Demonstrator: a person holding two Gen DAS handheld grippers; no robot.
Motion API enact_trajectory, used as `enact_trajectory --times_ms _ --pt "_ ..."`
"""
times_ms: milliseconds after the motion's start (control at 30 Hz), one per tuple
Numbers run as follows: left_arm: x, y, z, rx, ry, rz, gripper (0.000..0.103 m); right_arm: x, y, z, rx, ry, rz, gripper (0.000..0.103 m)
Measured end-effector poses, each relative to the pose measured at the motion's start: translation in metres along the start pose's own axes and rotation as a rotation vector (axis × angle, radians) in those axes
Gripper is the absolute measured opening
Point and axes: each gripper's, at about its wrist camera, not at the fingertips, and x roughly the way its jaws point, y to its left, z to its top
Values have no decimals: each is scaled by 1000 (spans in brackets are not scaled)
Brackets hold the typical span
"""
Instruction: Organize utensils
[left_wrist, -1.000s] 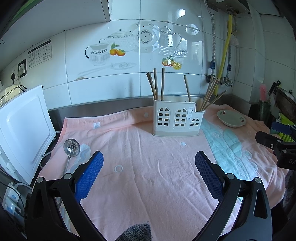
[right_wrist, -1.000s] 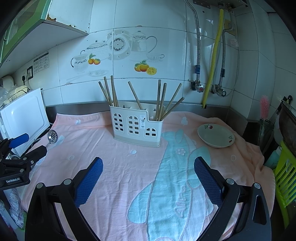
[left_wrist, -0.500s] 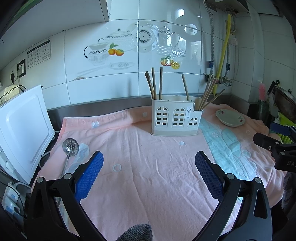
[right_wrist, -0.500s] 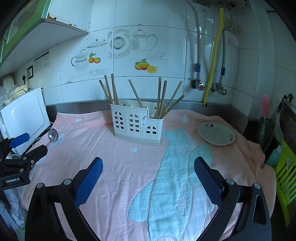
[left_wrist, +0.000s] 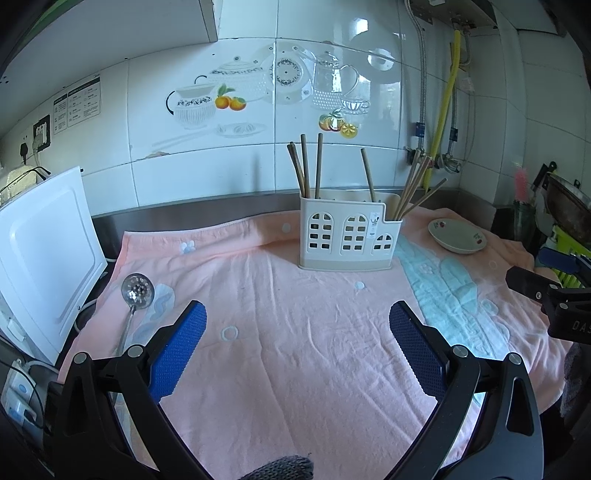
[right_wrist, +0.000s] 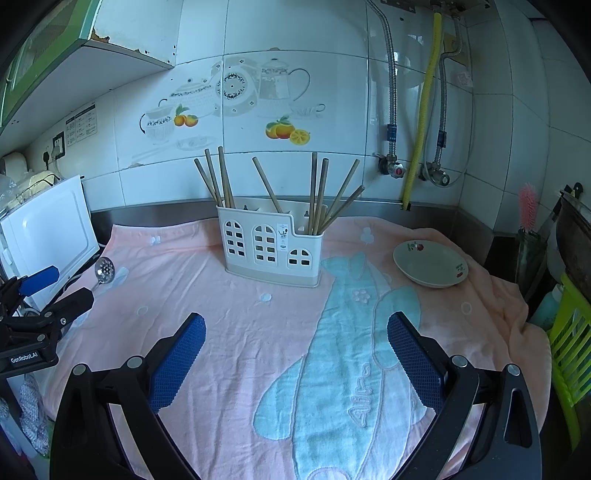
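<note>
At nine o'clock a white boxy appliance (left_wrist: 40, 258) stands at the counter's edge, just beside the pink terry towel (left_wrist: 295, 332) that covers the counter. Near that edge, at about ten o'clock from the left gripper (left_wrist: 297, 343), a perforated round-bowled metal skimmer spoon (left_wrist: 137, 291) lies flat on the towel, its handle running toward the near edge. The left gripper hovers above bare towel with its blue-padded fingers (left_wrist: 177, 350) spread wide and nothing between them. At twelve o'clock a cream plastic utensil caddy with arched window cutouts (left_wrist: 349, 240) stands upright on the towel near the tiled wall, and brown wooden chopsticks (left_wrist: 314, 166) stick up out of it, some leaning right. In the right wrist view the right gripper (right_wrist: 295, 350) also hangs with its fingers wide apart and holding nothing, over the pale blue cartoon figure woven into the towel (right_wrist: 343, 369). At two o'clock from it a shallow cream ceramic dish with small red flowers (right_wrist: 430, 264) rests on the towel, well apart from the caddy
</note>
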Motion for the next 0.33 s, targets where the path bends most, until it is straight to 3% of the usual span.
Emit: enact_trajectory --times_ms 333 --pt "3 -1 -1 4 10 11 98 2 -2 -2 1 8 2 95"
